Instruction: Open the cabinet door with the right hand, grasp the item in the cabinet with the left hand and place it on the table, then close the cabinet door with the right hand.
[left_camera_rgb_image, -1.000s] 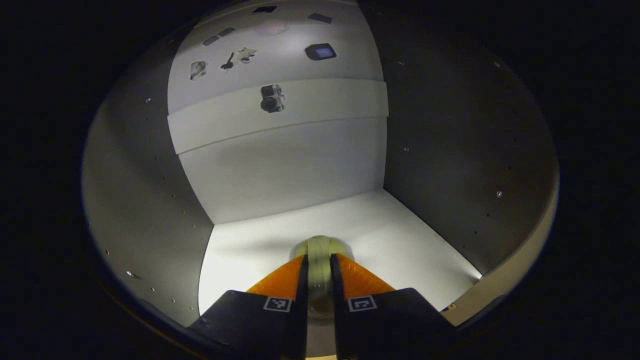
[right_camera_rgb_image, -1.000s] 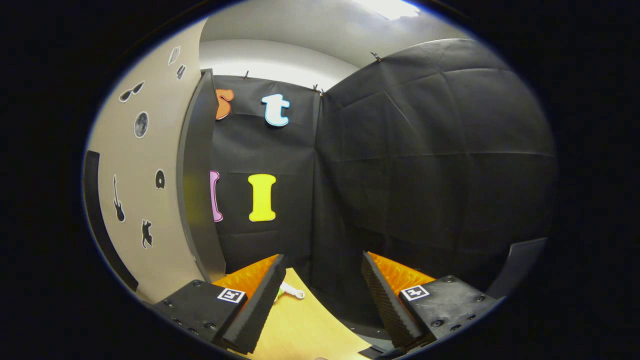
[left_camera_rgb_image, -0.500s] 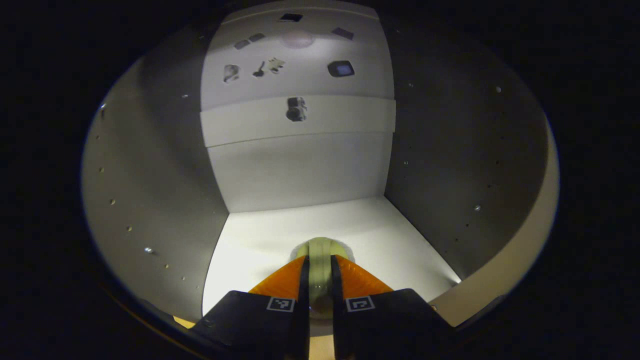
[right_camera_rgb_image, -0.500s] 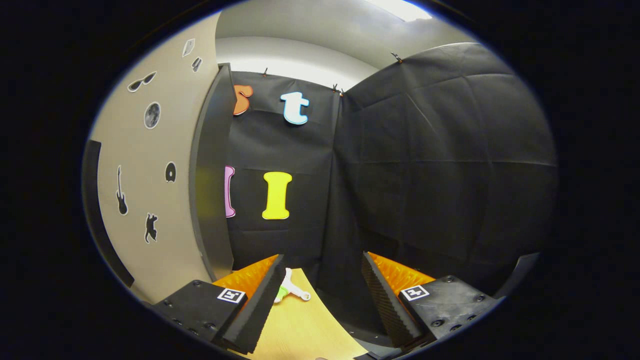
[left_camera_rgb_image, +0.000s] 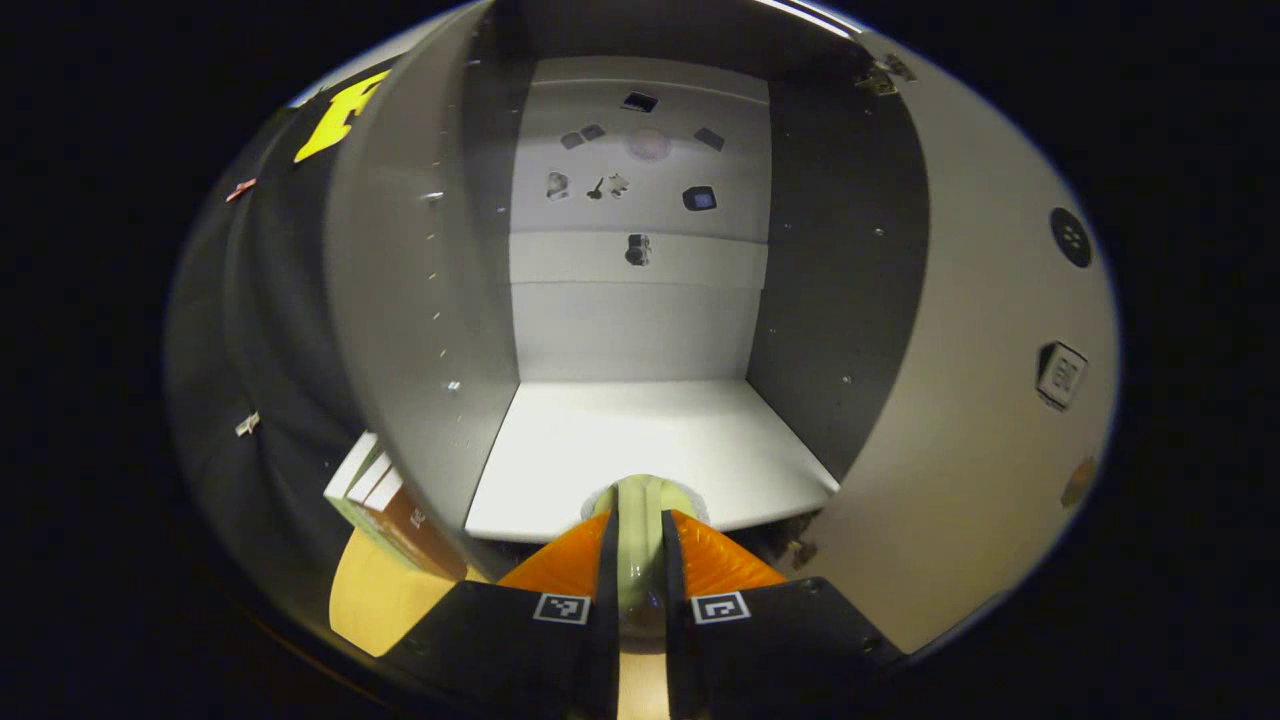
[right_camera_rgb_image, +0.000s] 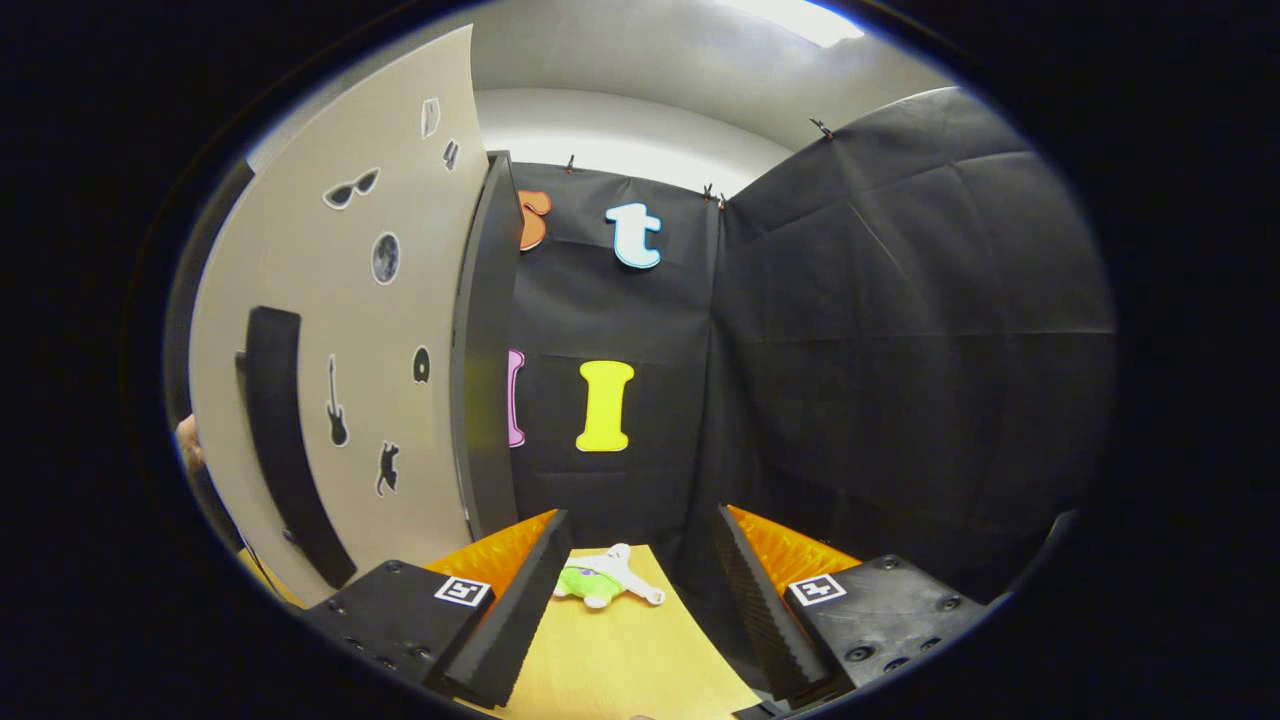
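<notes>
Left gripper view has the pale green item (left_camera_rgb_image: 640, 520) pinched between both fingers of the left gripper (left_camera_rgb_image: 640, 560), poking forward past the tips. It hangs just past the front edge of the white cabinet shelf (left_camera_rgb_image: 640, 440), with the yellow wooden table (left_camera_rgb_image: 375, 600) below and to the left, so it must go down there. Right gripper view shows the right gripper (right_camera_rgb_image: 640, 590) spread wide and holding nothing, near the open cabinet door (right_camera_rgb_image: 350, 330) and its dark handle (right_camera_rgb_image: 280, 440). A small toy (right_camera_rgb_image: 600, 580) lies on the table ahead
</notes>
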